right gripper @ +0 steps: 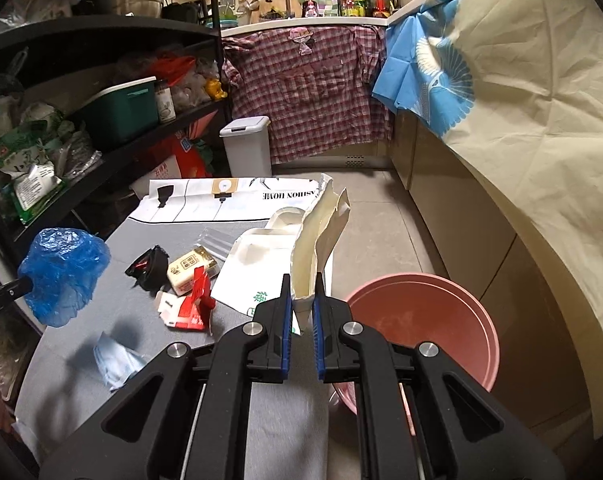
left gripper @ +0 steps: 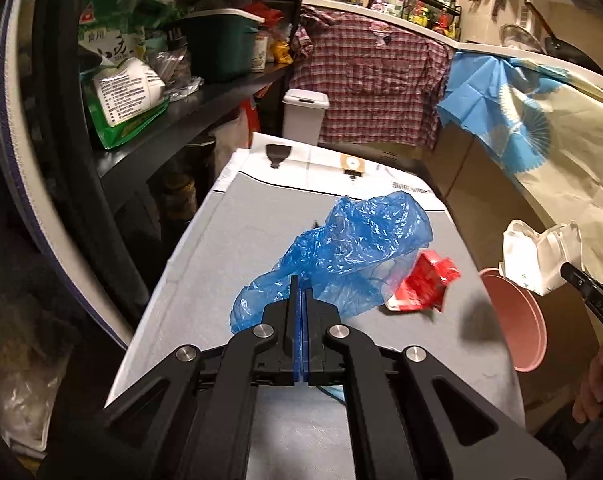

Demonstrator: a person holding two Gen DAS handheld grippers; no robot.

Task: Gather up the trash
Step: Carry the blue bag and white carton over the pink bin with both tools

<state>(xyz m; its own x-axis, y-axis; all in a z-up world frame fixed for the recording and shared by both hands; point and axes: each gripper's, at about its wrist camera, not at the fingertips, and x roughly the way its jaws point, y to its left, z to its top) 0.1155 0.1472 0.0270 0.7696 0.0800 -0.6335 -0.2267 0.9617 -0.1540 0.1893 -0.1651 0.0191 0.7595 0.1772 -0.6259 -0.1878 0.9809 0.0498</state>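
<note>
My left gripper is shut on a crumpled blue plastic bag and holds it above the grey table; the bag also shows in the right wrist view. My right gripper is shut on a cream paper bag, held up near the table's right edge; the same bag shows in the left wrist view. A pink basin stands on the floor to the right of the table. On the table lie a red wrapper, a black wrapper, a small beige pack and a pale blue mask.
A black shelf rack full of packages runs along the left. A white lidded bin stands beyond the table, before a plaid cloth. A counter draped with cream cloth lines the right. A flat white bag lies on the table.
</note>
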